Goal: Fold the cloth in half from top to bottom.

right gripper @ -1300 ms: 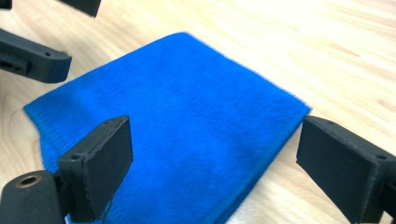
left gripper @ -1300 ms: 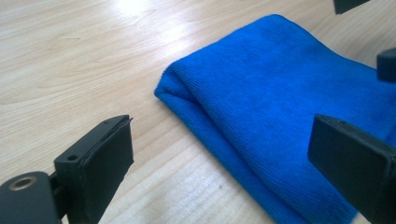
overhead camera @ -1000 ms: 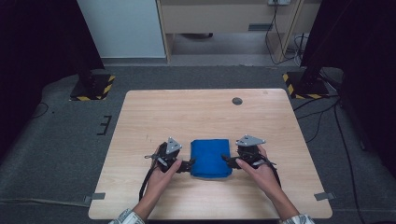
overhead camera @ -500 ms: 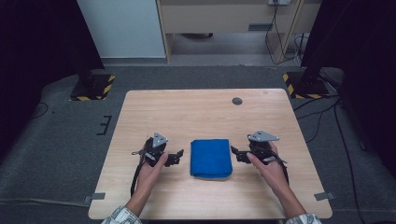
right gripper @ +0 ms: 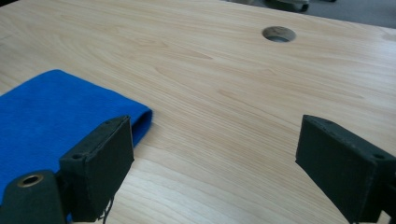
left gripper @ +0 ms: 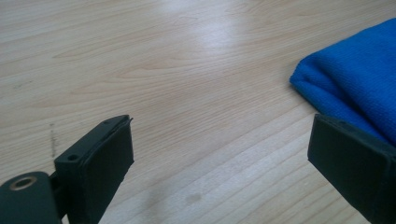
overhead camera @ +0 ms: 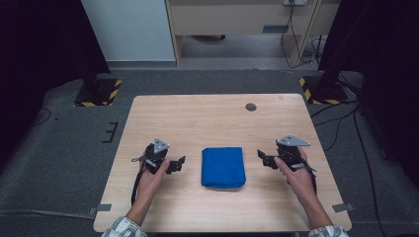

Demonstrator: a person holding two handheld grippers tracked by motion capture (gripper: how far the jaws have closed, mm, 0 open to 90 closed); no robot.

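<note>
We are holding the left gripper (overhead camera: 179, 163) and the right gripper (overhead camera: 262, 157) low over the table (overhead camera: 207, 118), one on either side of the folded blue towel (overhead camera: 223, 167), and neither is touching it. Both are standing wide open with nothing between their jaws: in the left gripper view the towel (left gripper: 355, 88) is lying just beyond one jaw, and in the right gripper view its corner (right gripper: 60, 112) is sitting behind the other.

The towel is lying flat near the front edge of the table, about midway between the left and right edges, well apart from the cable hole (overhead camera: 251, 106) near the back edge.

We are judging it to be light, soft and limp, so it will be sagging and unfolding if lifted by one point. It looks folded into several layers, though we cannot count them from here. The thick rounded fold at a side edge is offering the best hold; pinching all layers there, with a gripper at each end of that edge, should be keeping the stack together
</note>
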